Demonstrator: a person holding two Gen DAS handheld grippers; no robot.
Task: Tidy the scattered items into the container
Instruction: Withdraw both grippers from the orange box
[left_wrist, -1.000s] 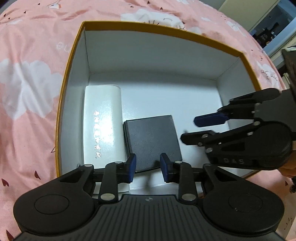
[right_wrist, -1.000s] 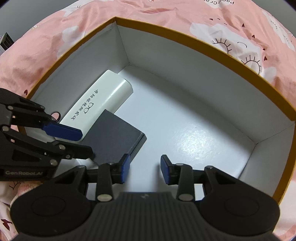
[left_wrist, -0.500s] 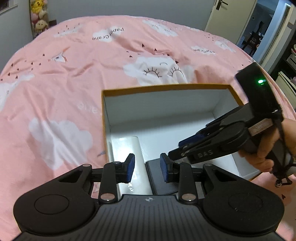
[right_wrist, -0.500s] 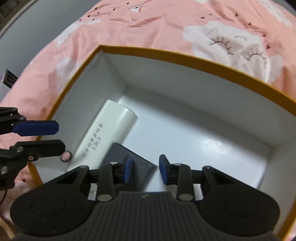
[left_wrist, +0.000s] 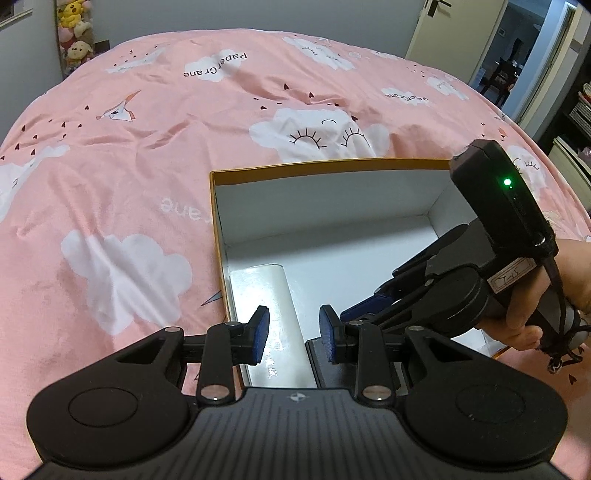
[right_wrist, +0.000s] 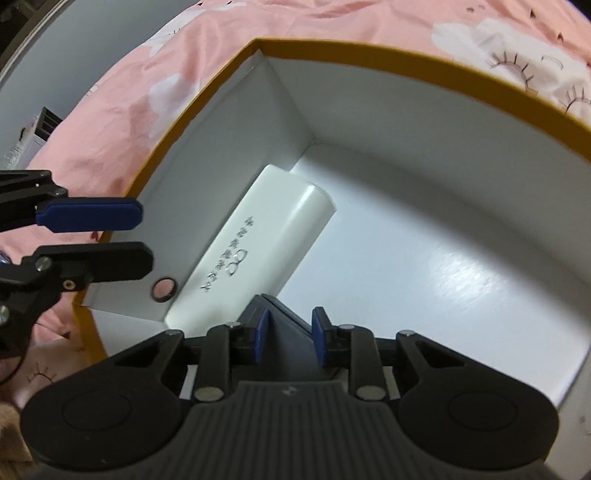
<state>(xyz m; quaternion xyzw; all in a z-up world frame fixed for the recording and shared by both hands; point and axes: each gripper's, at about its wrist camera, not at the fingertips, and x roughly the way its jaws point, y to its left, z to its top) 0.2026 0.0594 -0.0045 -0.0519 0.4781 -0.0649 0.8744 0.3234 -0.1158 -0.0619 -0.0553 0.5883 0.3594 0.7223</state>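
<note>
1. The white case (right_wrist: 258, 243) and dark box (right_wrist: 284, 332) lay in the container (left_wrist: 212, 236).
2. The left gripper (left_wrist: 293, 332) hung released, empty.
3. The right gripper (right_wrist: 288, 338) was closing, nothing visibly pinched.
4. Both items looked stiff, light, perhaps slick; grip across their narrow sides.

A pink cloud-print bedspread (left_wrist: 147, 155), plush toys (left_wrist: 74, 33) and an open doorway (left_wrist: 509, 70) beyond.

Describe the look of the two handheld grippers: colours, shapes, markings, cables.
Both are matte black plastic with ribbed tops, round side discs, silver screws and blue pads. The left gripper bears a small cross-in-circle mark. The right gripper carries a black module with a green light, a white label, a black cable and a cord.
</note>
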